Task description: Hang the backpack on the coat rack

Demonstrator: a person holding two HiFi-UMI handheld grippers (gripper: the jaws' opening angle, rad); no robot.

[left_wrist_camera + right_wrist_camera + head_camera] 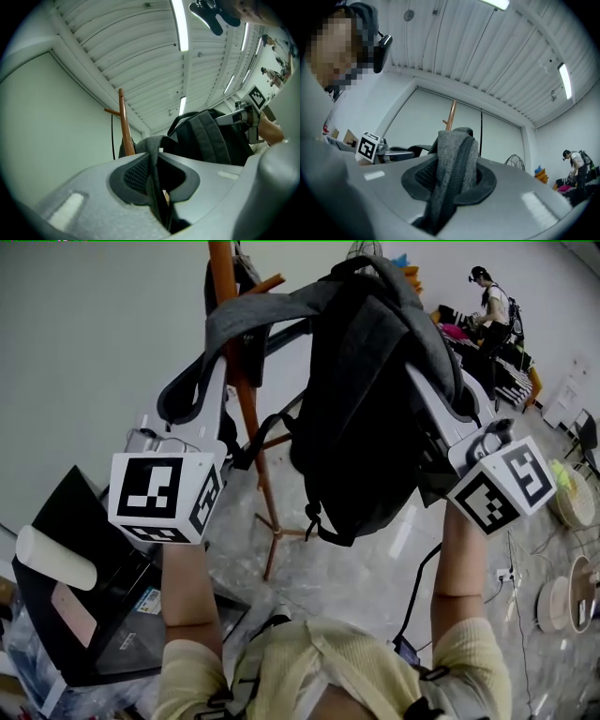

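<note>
Now backpack (361,399) hangs between tools: left tool (157,183) clamped on left strap (151,152), right tool (450,183) clamped on right strap (457,150)

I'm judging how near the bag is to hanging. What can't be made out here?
- Coat rack top: head view, cut off by the upper edge.
- Its pegs: mostly behind the backpack there.
- Rack base: hidden by the left gripper and right gripper in their own views.
</note>
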